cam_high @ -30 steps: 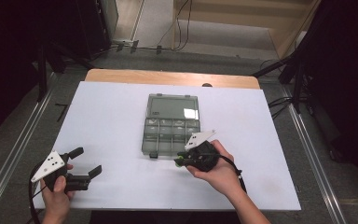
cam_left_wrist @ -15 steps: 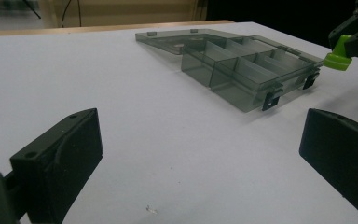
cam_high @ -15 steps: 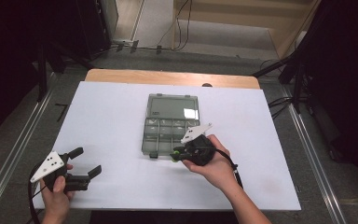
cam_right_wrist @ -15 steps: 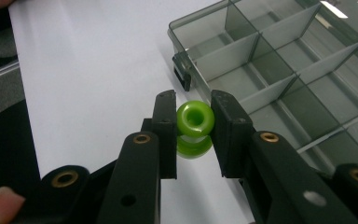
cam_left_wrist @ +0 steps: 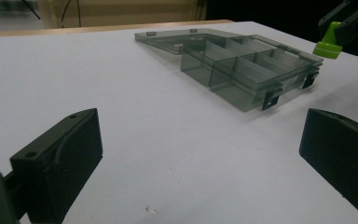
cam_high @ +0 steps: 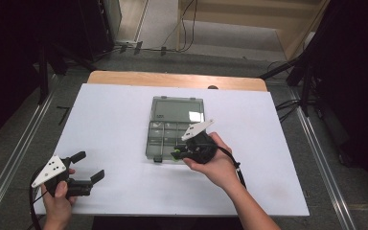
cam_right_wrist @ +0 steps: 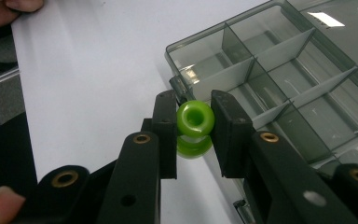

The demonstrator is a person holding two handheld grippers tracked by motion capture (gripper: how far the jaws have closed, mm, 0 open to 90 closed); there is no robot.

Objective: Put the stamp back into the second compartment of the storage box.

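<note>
**Green ring pinched at the box's near corner**

Green shows as a speck in the high view, but the right gripper view resolves it: a ring (cam_right_wrist: 195, 119) clamped between the pads of the right hand-held gripper (cam_right_wrist: 195, 135), just over the corner compartment of the open smoky box (cam_right_wrist: 279, 70). From the left gripper view, the box's (cam_left_wrist: 242, 70) front latches and lid lying flat behind are plain. The right hand (cam_high: 215, 163) reaches in from the bottom, its gripper (cam_high: 176, 154) pointing left at the box's (cam_high: 172, 125) front edge. The left hand-held gripper (cam_high: 87, 167) rests low on the white tabletop (cam_high: 115, 120), jaws wide apart, empty, well apart from the box.
</note>
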